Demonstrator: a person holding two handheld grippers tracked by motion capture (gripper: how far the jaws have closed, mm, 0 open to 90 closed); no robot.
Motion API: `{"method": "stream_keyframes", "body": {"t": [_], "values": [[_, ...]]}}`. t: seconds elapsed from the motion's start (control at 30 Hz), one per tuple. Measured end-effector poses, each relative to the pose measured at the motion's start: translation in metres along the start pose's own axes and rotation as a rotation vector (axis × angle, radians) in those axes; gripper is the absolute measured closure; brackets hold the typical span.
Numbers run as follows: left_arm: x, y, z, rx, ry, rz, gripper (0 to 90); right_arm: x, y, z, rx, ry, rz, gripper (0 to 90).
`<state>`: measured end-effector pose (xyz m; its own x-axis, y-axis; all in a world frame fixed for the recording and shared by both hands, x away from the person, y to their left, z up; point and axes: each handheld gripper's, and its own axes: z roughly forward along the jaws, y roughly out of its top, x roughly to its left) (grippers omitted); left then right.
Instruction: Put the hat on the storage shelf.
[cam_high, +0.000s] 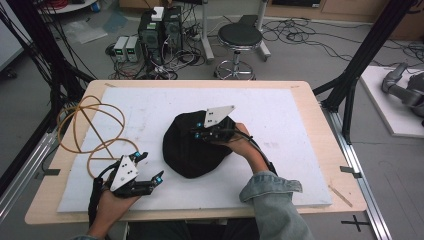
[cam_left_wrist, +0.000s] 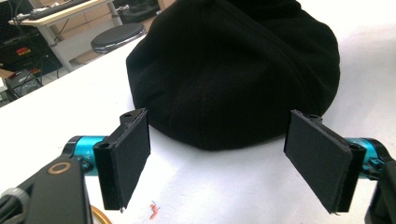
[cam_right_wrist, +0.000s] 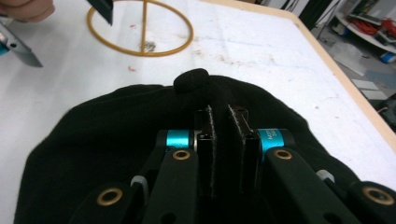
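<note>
A black fabric hat lies on the white board near the middle of the table. My right gripper rests on top of the hat, and in the right gripper view the gripper has its jaws pressed together with a fold of the hat between them. A small button tops the hat just ahead of the jaws. My left gripper stands open on the board at the hat's front left. In the left gripper view the hat sits just beyond the spread pads, apart from them.
A tan cable lies in loops over the table's left edge and also appears as a ring in the right gripper view. A black stool and computer boxes stand on the floor beyond the table.
</note>
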<state>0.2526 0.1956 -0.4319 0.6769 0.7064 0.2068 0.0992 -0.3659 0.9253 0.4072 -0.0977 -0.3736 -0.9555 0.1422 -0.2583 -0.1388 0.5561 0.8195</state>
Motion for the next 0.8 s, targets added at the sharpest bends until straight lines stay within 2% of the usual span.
{"method": "stream_keyframes", "body": {"t": [0.3,0.37,0.5,0.8], "values": [[0.0,0.0,0.0,-0.001,0.0,0.0,22.9,-0.005,0.008,-0.014,-0.063,-0.091,0.045,84.6],[0.0,0.0,0.0,-0.001,0.0,0.0,22.9,-0.005,0.008,-0.015,-0.071,-0.096,0.043,84.7],[0.0,0.0,0.0,-0.002,0.001,-0.001,22.9,-0.007,0.011,-0.018,-0.082,-0.137,0.05,85.0],[-0.001,0.0,0.0,-0.005,0.002,0.0,22.9,-0.014,0.012,-0.032,-0.141,-0.184,0.111,85.2]]}}
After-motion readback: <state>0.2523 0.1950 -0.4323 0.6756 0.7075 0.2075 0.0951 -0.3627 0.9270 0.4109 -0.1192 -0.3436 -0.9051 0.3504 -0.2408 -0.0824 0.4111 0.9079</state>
